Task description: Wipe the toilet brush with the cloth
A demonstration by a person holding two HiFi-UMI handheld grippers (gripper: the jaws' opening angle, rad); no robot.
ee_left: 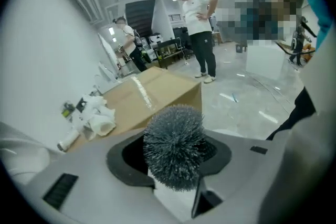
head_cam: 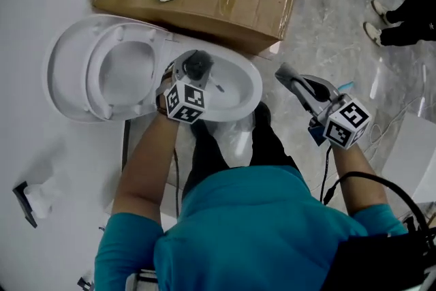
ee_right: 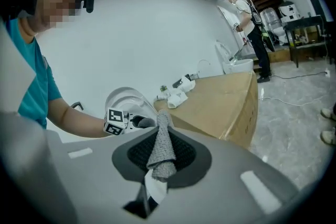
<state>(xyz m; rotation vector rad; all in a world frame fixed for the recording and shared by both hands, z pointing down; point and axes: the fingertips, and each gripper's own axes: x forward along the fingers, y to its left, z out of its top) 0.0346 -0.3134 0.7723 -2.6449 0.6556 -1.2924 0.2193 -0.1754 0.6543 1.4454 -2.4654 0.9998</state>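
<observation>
**While toilet brush [head_cam: 197, 65] and cloth [head_cam: 286, 75] hang well apart, both tools grip**

Head view: the left tool [head_cam: 193, 75] holds the brush's dark bristles over the toilet [head_cam: 240, 93]; the right tool [head_cam: 303, 88] carries the cloth off to its right.

Left gripper view: jaws clamp the white stem; the handle is hidden, and the bottle [ee_left: 67, 110] label is unreadable.

Right gripper view: jaws pinch the grey cloth.

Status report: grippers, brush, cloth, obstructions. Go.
Left gripper shut on toilet brush, held over the toilet. Right gripper shut on cloth. Brush and cloth apart, no contact. Nothing between them.
</observation>
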